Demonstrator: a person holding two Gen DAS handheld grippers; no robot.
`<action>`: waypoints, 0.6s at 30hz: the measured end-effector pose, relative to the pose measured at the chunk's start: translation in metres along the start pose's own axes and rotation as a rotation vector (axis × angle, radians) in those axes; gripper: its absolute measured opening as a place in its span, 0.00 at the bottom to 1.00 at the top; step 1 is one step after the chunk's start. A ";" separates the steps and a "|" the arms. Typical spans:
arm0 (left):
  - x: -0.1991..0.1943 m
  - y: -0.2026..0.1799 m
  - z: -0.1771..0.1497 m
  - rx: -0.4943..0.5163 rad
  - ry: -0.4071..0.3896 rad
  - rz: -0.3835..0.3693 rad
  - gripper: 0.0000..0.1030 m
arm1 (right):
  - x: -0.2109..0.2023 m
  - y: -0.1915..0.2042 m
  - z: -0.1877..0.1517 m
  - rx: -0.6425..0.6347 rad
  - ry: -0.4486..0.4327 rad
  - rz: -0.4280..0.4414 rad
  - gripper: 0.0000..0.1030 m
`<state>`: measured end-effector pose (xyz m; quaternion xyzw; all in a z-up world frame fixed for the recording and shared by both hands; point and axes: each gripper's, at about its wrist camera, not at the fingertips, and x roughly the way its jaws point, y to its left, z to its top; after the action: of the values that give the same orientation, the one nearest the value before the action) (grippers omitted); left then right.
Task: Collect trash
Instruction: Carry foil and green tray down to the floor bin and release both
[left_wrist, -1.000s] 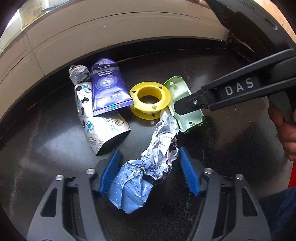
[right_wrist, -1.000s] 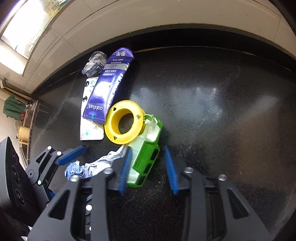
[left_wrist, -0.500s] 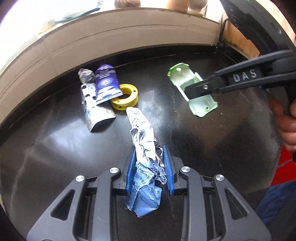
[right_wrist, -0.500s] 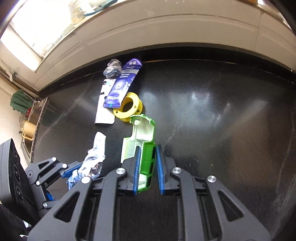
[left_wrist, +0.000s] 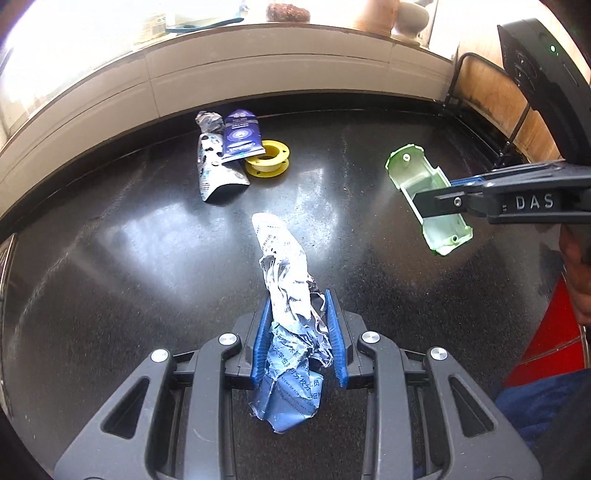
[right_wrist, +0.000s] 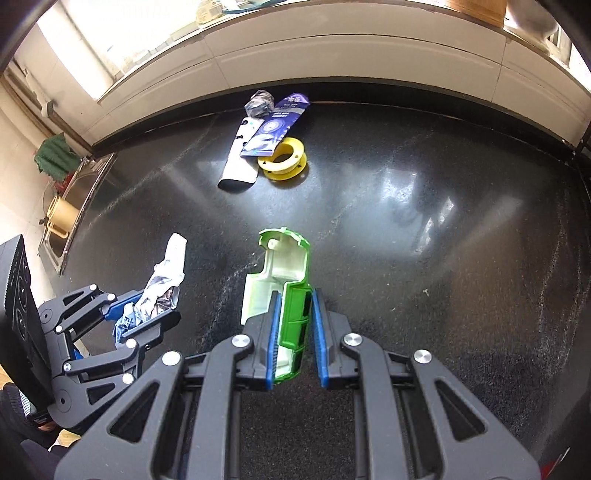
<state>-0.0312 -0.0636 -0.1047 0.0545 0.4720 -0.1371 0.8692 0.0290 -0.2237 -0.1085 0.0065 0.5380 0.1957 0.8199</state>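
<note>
The left gripper (left_wrist: 297, 306) was clenched on a crumpled foil wrapper (left_wrist: 288, 314), and the right gripper (right_wrist: 294, 306) gripped a green plastic shell (right_wrist: 280, 288) by one side wall, both pieces held clear above the black countertop (left_wrist: 110, 258), presumably for carrying to a bin. A red shape (left_wrist: 546, 339) at the edge may be that bin, though too little showed. The purple tube (left_wrist: 241, 136), white pouch (left_wrist: 216, 173) and yellow spool (left_wrist: 267, 160) lay clustered near the back wall, not yet collected.

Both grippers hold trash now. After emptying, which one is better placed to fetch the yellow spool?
Probably the left gripper: the yellow spool lies nearly straight ahead of it, whereas the right gripper comes from farther right.
</note>
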 end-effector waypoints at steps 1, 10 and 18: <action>-0.005 0.003 -0.002 -0.016 -0.009 0.012 0.27 | 0.000 0.004 0.000 -0.014 0.002 0.002 0.17; -0.049 0.055 -0.035 -0.212 -0.063 0.155 0.27 | 0.015 0.090 0.024 -0.228 0.008 0.098 0.17; -0.113 0.125 -0.135 -0.526 -0.057 0.385 0.27 | 0.054 0.226 0.012 -0.520 0.091 0.257 0.17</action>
<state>-0.1620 0.1073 -0.0883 -0.0873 0.4478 0.1548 0.8763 -0.0126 0.0046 -0.1006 -0.1446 0.5007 0.4294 0.7376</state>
